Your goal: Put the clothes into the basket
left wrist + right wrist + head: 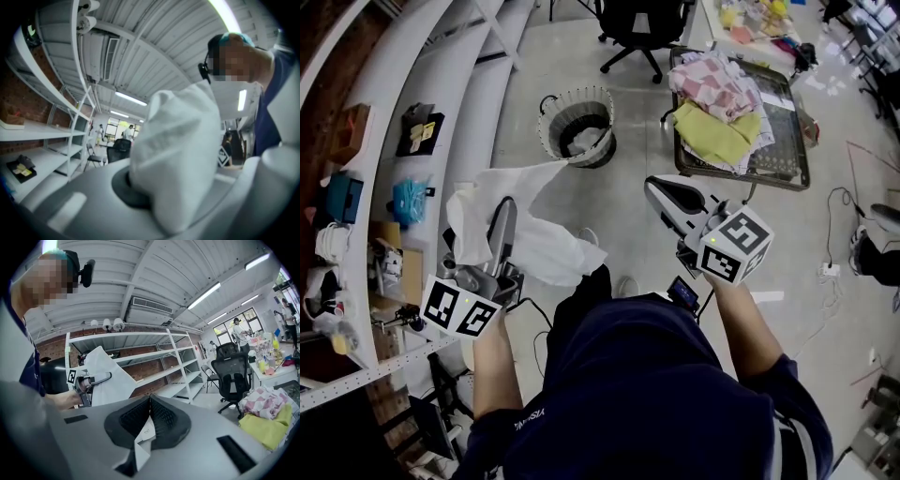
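Left gripper holds white garment stretched toward basket.

A white garment hangs bunched near the round basket; more clothes lie heaped beyond.

The basket stands on the floor, with shelving to its left, a tray bearing a pile of clothes to its right, and a chair behind it. Nearer, a garment sits in the left gripper. To its right, a small slip sits between the jaws of the right gripper.
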